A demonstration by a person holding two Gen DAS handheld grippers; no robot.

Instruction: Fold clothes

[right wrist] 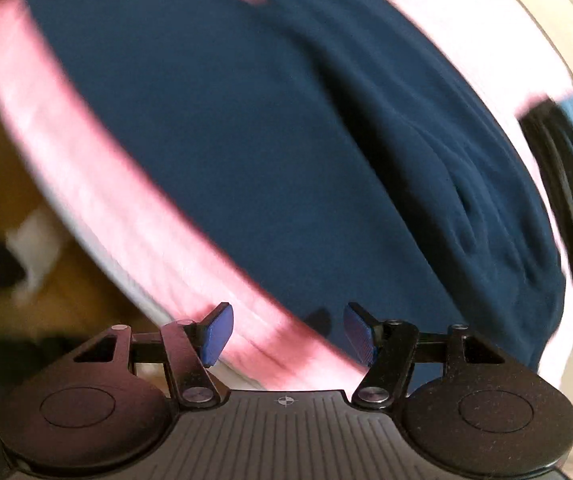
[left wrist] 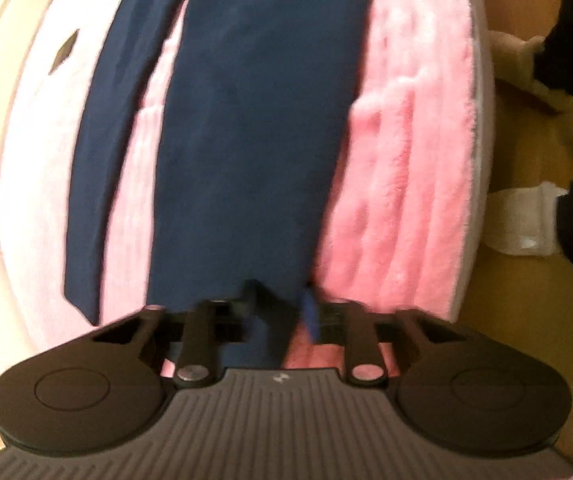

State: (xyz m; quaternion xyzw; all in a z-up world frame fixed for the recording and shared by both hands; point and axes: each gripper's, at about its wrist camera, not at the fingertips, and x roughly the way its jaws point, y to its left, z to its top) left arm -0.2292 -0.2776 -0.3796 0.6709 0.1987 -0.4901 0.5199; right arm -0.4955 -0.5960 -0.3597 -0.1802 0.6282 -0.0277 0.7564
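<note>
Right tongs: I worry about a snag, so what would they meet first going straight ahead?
Probably the navy garment lying on the pink blanket; the open right tongs straddle its near edge, though blur hides depth.

Navy garment (left wrist: 246, 140), plain; pink fluffy blanket (left wrist: 406, 180); right gripper (right wrist: 285, 332) black, blue pads (right wrist: 218, 334).

Pink-blanketed bed (left wrist: 414, 184), wooden floor (left wrist: 526, 184)

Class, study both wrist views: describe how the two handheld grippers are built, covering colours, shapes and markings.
Both the left gripper and the right gripper have black linkage arms with silver pivot bolts, two round black discs, and a ribbed grey body bearing a small white mark. The right gripper's fingers carry blue textured pads.
</note>
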